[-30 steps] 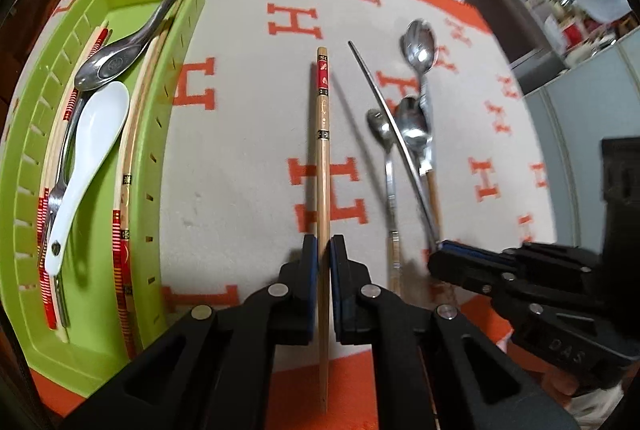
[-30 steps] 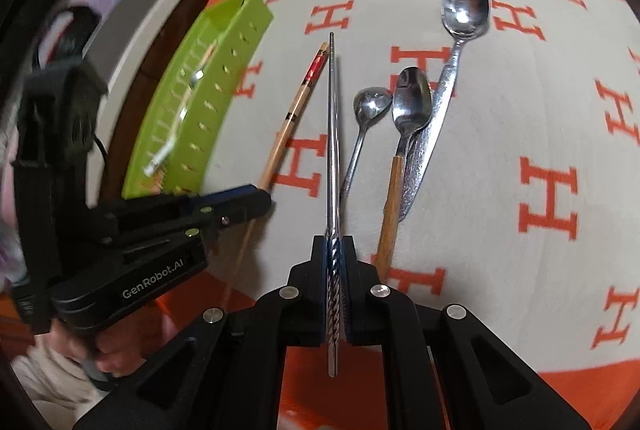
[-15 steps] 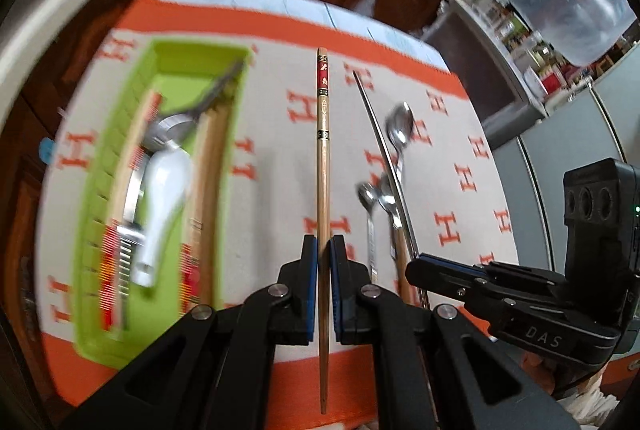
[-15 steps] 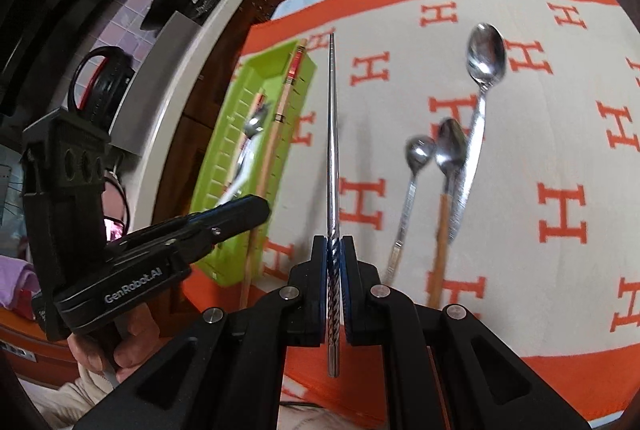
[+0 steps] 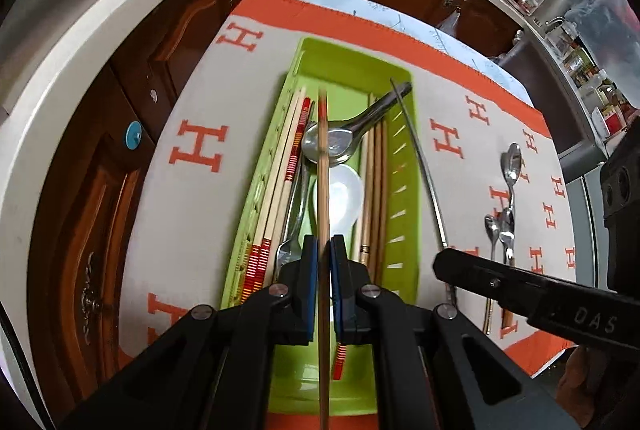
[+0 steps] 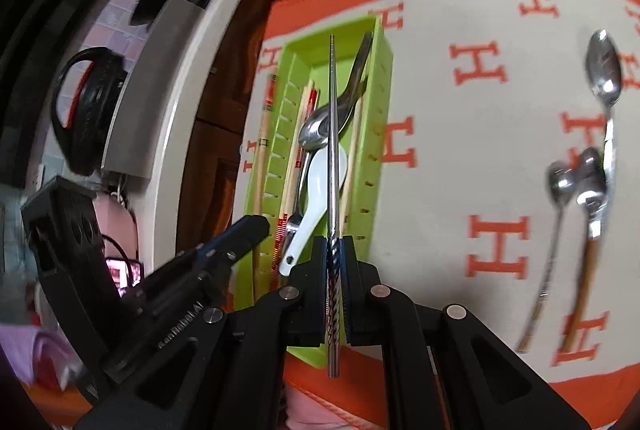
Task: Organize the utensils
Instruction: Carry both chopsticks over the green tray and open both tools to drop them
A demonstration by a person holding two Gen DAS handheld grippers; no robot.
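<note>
Green plastic utensil tray (image 5: 404, 186) sits directly ahead of and below both sets of jaws, lying on an orange-and-cream H-pattern cloth (image 5: 200, 158) over the worktop. Left gripper (image 5: 324, 250) jaws clenched on a wooden chopstick (image 5: 323, 166), stick running straight out from the jaws lengthwise over the tray, above the spoons in it; can't tell if its far tip touches anything. Right gripper (image 6: 335, 248) jaws clenched on a metal chopstick (image 6: 333, 134), twisted grip end between the pads, shaft pointing forward over the tray's middle. In left view the right gripper's black body shows to the right of the left jaws, metal chopstick slanting along the tray's right wall. In right view the left gripper's body sits low left of the right jaws, its wooden chopstick seen just outside the tray's left wall line. Tray contents: white ceramic soup spoon (image 5: 338, 198), steel soup spoon (image 5: 340, 142) with handle propped on the far right rim, red-banded chopsticks (image 5: 294, 158) along the left side, plain wooden chopsticks (image 5: 378, 198) on the right side, fork (image 5: 290, 250) partly hidden under the left jaws. Well right of both jaws, on the cloth, a loose cluster of metal spoons (image 6: 592, 166), blurred, overlapping; one has a wooden handle (image 6: 582, 286).
</note>
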